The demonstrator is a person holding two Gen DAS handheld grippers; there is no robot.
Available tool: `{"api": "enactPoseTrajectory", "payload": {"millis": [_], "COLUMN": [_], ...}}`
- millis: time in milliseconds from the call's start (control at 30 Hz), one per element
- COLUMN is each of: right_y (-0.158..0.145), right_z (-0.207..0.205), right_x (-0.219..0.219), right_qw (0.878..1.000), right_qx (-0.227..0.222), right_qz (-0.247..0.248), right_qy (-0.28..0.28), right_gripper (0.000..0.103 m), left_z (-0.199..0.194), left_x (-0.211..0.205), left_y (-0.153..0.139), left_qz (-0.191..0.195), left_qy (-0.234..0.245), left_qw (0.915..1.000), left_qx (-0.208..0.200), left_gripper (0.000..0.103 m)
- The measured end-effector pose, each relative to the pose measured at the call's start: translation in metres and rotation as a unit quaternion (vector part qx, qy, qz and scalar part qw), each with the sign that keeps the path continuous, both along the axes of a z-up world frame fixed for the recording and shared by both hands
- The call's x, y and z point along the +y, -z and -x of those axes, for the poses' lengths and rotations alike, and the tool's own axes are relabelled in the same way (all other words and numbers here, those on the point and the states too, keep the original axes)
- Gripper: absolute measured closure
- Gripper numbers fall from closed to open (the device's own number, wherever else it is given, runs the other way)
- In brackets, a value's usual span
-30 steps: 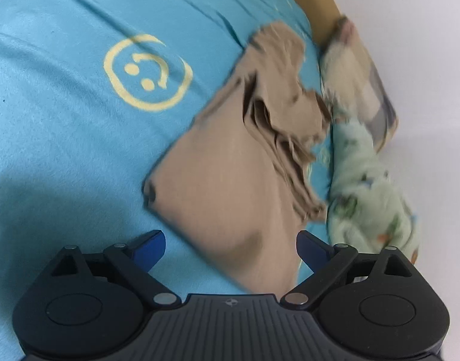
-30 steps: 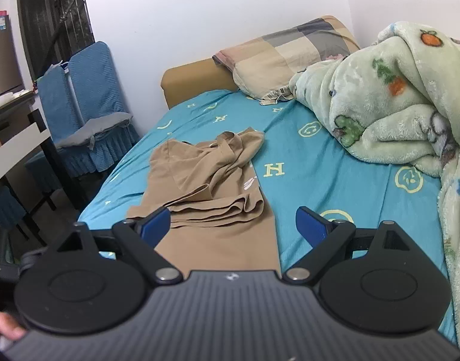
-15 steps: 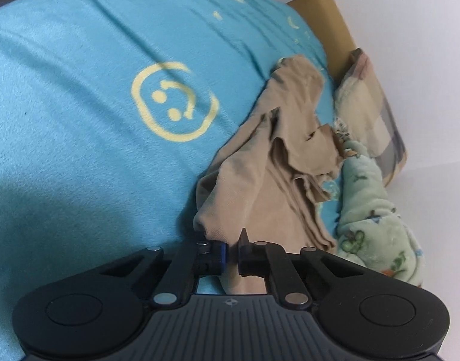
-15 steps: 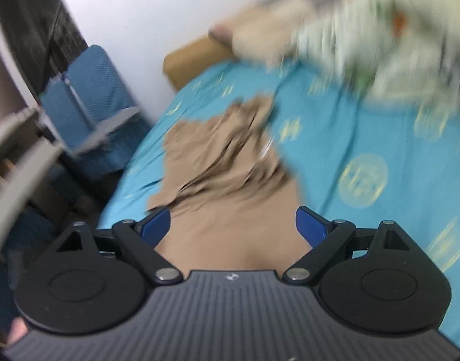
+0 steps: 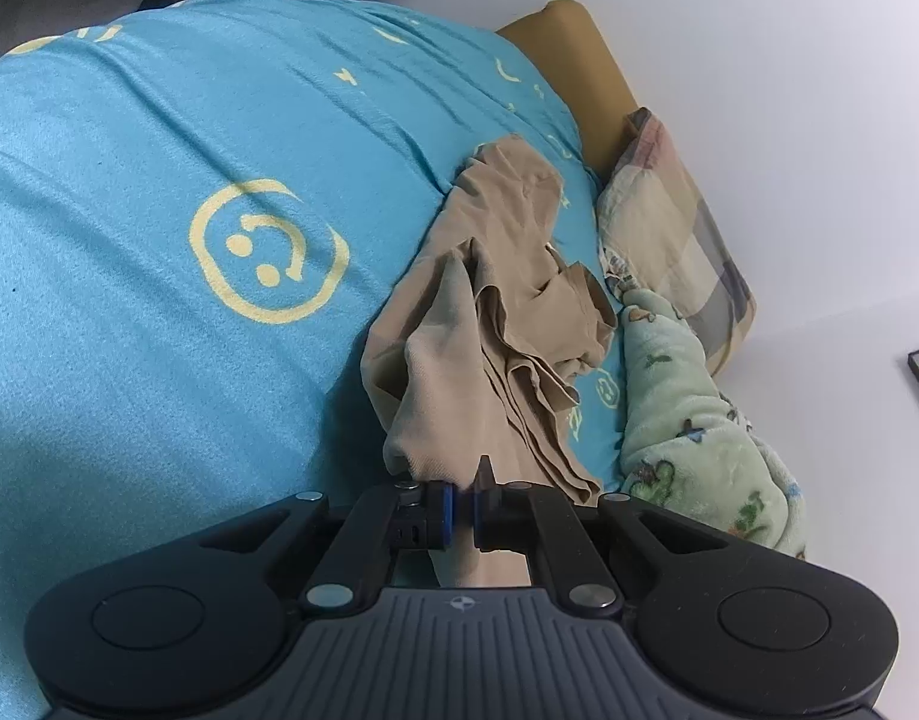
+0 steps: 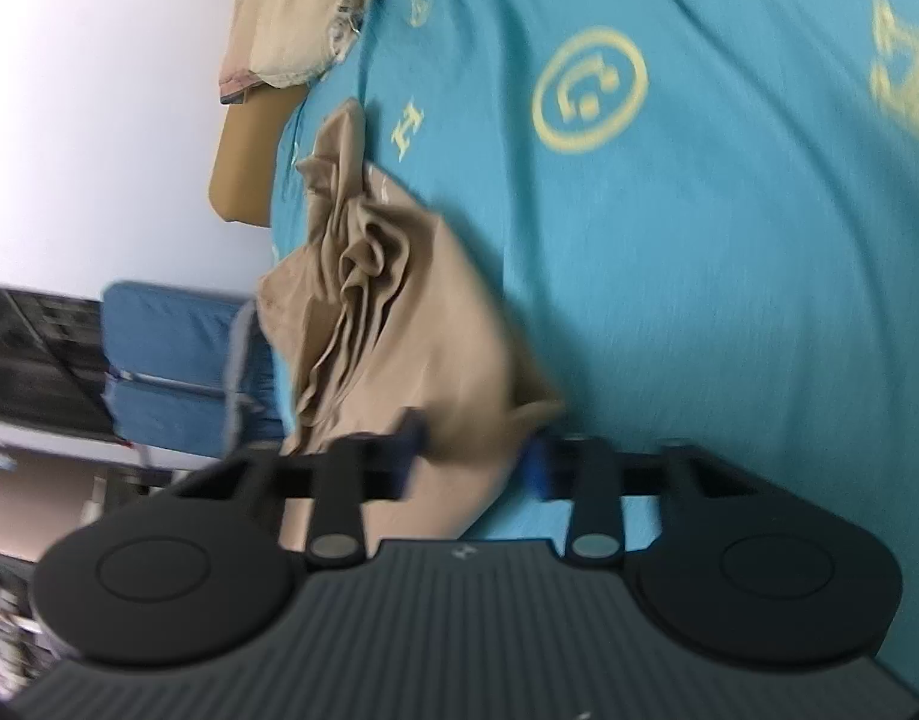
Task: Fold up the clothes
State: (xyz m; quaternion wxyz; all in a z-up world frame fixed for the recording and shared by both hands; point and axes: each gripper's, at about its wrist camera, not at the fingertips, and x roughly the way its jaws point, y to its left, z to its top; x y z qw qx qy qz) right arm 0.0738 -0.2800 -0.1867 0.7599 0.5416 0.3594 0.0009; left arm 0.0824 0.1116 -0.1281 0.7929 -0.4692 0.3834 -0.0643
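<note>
- The tan garment [image 5: 459, 324] lies lengthwise on the bed's teal sheet [image 5: 159, 360], near one side edge of the bed, with its far end bunched toward the brown headboard [image 5: 579, 60].
- The left gripper [image 5: 464, 507] has its fingers pressed together on a near corner of the cloth, which rises in a small peak from the sheet to the blue pads.
- The right gripper [image 6: 471, 450] has its fingers apart, one on each side of the garment's other near corner; cloth sits between them, but they are not clamped on it. This view is blurred.
- Progress, as a judgement: the garment is not a neat packet. The near part is fairly flat, while the middle and far part lie in rumpled pleats and loose folds. With one corner pinched and the other straddled, this looks like taking hold of the near edge, either to spread the cloth flat or to carry that edge over for a fold; the pictures do not settle which.
- What is left, as far as shown: smoothing the crumpled far half and bringing the piece to a tidy folded shape.
- Only the left view shows the green fleece blanket [image 5: 699, 420] just beside the garment and the plaid pillow [image 5: 669, 228] beyond it in full, plus a smiley print [image 5: 267, 252] on the sheet.
- Only the right view shows the blue chair [image 6: 177, 360] off the bed's side and how close the garment runs to that edge.
</note>
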Motion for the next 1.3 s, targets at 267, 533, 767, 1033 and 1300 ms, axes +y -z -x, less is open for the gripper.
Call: {"api": "enactPoseTrajectory", "payload": {"millis": [267,533,767,1033,1300], "right_y": [-0.043,-0.101,-0.119,-0.144,-0.151], "right_z": [0.02,0.069,0.14,0.226,0.212], "right_x": [0.003,0.013,0.019,0.031,0.024], "right_qw": [0.994,0.979,0.972,0.953,0.961], "right_qx": [-0.075,-0.157,-0.185,-0.235,-0.212], "right_qz": [0.076,0.129,0.135,0.178,0.158], "right_qy": [0.002,0.011,0.042,0.073,0.08], "right_gripper": [0.097,0.097,0.097,0.097,0.097], "left_z": [0.023,0.093,0.166,0.252,0.208], "left_x": [-0.002,-0.001,0.002,0.004,-0.001], "left_y": [-0.036,-0.086,-0.113,-0.129,-0.139], "left_qz": [-0.031,-0.041,-0.019,-0.006,0.004], "left_qy": [0.012,0.022,0.029,0.026,0.026], "left_qw": [0.9977,0.9897,0.9858,0.9805,0.9883], "left_qx": [-0.059,-0.135,-0.164,-0.195,-0.15], "left_gripper": [0.098,0.098,0.098,0.098,0.098]}}
